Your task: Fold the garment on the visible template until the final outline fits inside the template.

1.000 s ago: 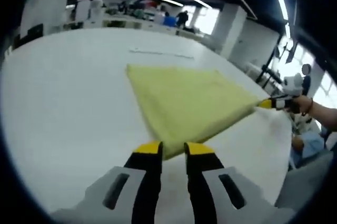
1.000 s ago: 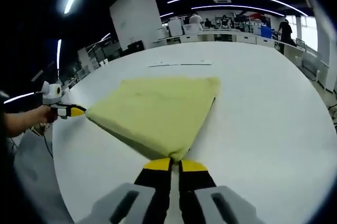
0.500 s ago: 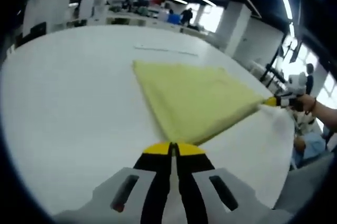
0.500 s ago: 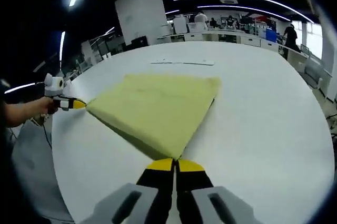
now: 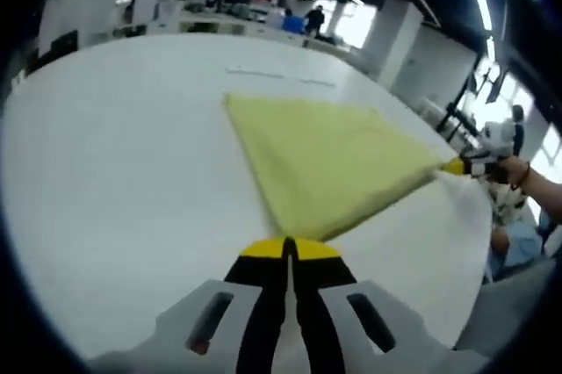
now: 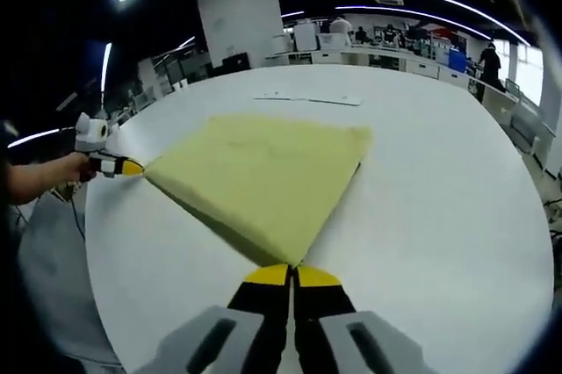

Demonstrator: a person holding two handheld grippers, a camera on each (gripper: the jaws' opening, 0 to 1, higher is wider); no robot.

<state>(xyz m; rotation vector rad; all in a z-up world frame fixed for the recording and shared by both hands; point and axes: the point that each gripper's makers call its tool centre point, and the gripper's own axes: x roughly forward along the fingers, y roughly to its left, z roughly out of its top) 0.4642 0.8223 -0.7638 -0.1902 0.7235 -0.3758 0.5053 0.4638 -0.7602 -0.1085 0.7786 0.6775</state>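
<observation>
A pale yellow folded garment (image 5: 329, 159) lies on the white table (image 5: 114, 154), pulled taut between two corners. My left gripper (image 5: 290, 248) is shut on its near corner in the left gripper view, where the right gripper (image 5: 453, 165) pinches the far right corner. In the right gripper view my right gripper (image 6: 291, 270) is shut on the near corner of the garment (image 6: 259, 168), and the left gripper (image 6: 132, 166) holds the corner at the left. A thin dark line (image 6: 349, 183) runs along the garment's right edge.
A faint strip mark (image 6: 307, 99) lies on the table (image 6: 439, 181) beyond the garment. A person's hand (image 5: 527, 185) holds the right gripper near the table's rim. Desks, people and a white pillar stand far behind.
My left gripper's jaws, open around the near corner a second ago, have shut on it. The garment now looks slightly more stretched. The right gripper has kept its hold.
</observation>
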